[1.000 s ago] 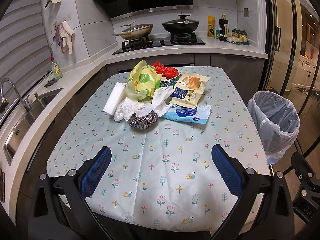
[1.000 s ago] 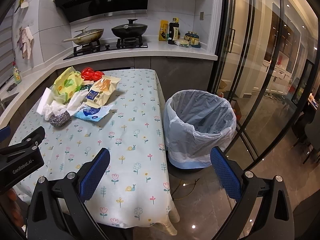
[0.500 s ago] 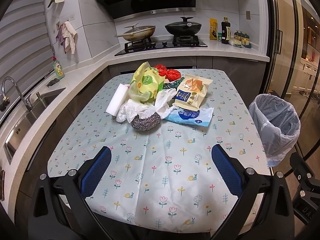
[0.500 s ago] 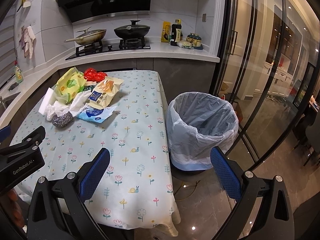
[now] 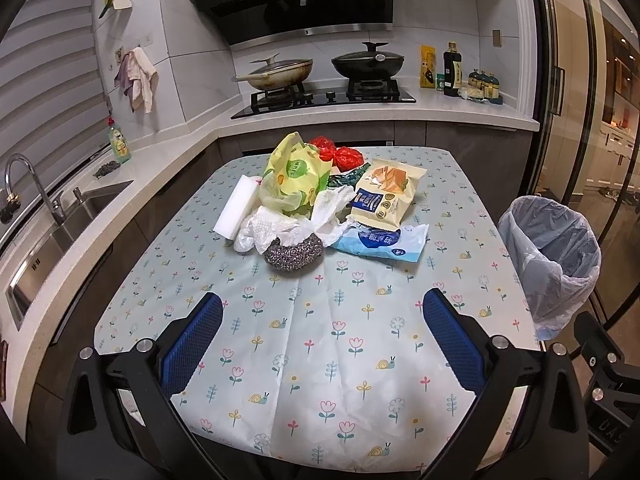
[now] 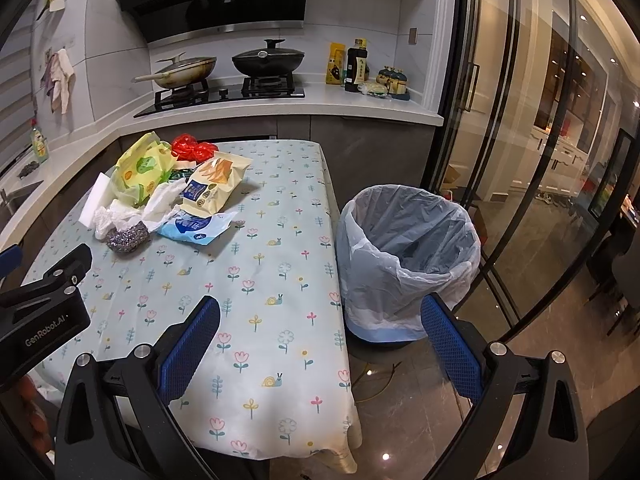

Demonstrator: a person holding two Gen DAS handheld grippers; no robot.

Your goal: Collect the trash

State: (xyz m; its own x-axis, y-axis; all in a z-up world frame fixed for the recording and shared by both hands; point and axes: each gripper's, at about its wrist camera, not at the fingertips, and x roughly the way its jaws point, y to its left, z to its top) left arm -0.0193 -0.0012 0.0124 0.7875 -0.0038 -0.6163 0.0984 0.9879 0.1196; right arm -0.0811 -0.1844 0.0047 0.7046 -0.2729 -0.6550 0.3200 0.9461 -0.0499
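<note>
A pile of trash lies on the far half of the flowered table (image 5: pixel 320 320): a yellow-green bag (image 5: pixel 294 174), red plastic (image 5: pixel 340 152), a cream snack packet (image 5: pixel 384 196), a blue-white wrapper (image 5: pixel 384 242), crumpled white tissue (image 5: pixel 288 228), a steel scourer (image 5: pixel 294 250) and a white sponge block (image 5: pixel 236 208). A bin with a clear liner (image 5: pixel 550 264) stands on the floor right of the table; it also shows in the right wrist view (image 6: pixel 408 256). My left gripper (image 5: pixel 322 336) is open and empty over the near table. My right gripper (image 6: pixel 320 344) is open and empty over the table's right edge.
A counter with a hob, two pans (image 5: pixel 366 62) and bottles (image 5: pixel 452 70) runs behind the table. A sink and tap (image 5: pixel 44 200) are at the left. Glass sliding doors (image 6: pixel 520 140) stand at the right behind the bin.
Both grippers have tilted up and drawn back slightly, so the table and trash pile sit lower and a little farther in view. Nothing was grasped.
</note>
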